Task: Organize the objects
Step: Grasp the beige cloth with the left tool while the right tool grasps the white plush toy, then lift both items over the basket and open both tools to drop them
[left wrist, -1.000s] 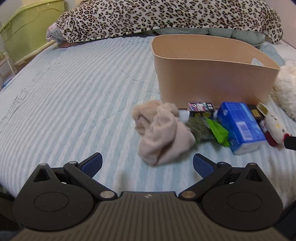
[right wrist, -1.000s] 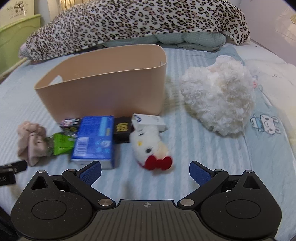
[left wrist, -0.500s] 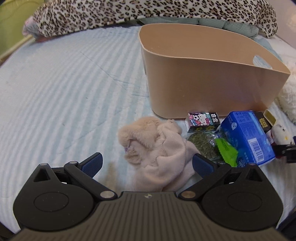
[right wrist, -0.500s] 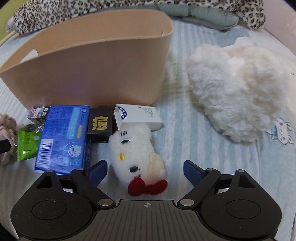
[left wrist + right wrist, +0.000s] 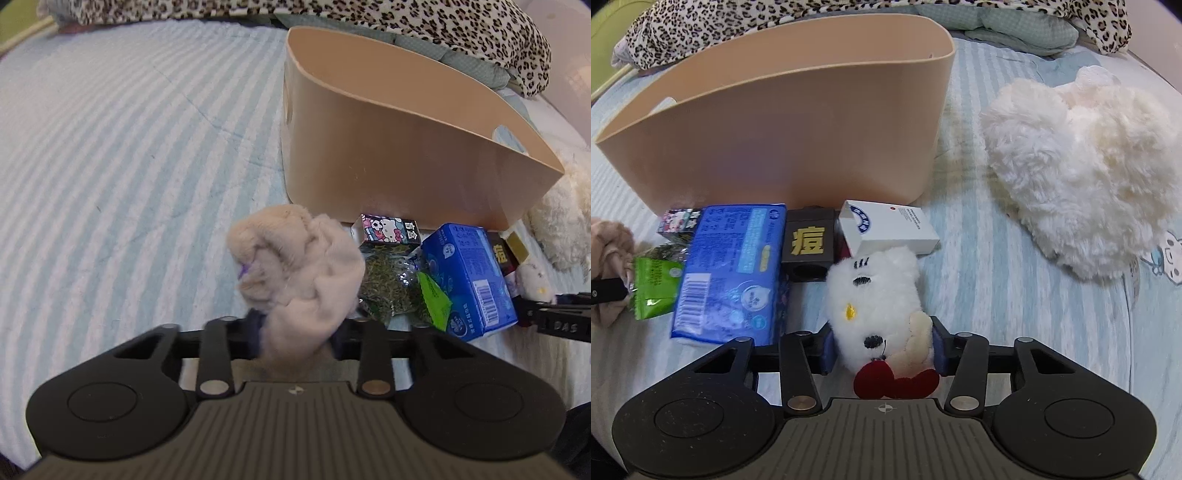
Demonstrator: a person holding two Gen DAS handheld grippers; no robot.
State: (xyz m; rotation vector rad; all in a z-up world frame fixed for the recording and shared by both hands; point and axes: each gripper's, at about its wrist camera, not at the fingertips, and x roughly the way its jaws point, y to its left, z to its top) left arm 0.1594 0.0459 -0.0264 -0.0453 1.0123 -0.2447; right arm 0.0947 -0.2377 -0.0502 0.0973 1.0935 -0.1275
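Note:
My left gripper (image 5: 295, 334) is shut on a crumpled beige cloth (image 5: 299, 269) on the striped bed. My right gripper (image 5: 884, 349) is shut on a small white cat plush with a red bow (image 5: 877, 299). A tan plastic bin (image 5: 399, 147) stands just behind the row of objects; it also shows in the right wrist view (image 5: 798, 122). Between the two held things lie a green snack packet (image 5: 652, 288), a blue tissue pack (image 5: 733, 269), a small cartoon box (image 5: 389, 229), a black box with a gold character (image 5: 809, 243) and a white box (image 5: 890, 230).
A large fluffy white plush (image 5: 1086, 170) lies to the right of the bin. A leopard-print blanket (image 5: 369, 18) and grey-green pillows (image 5: 1004, 26) are piled along the far edge of the bed. Striped bedding (image 5: 110, 166) stretches to the left.
Both grippers moved forward and closed: the left one on the beige cloth, the right one on the white cat plush. Both were open before.

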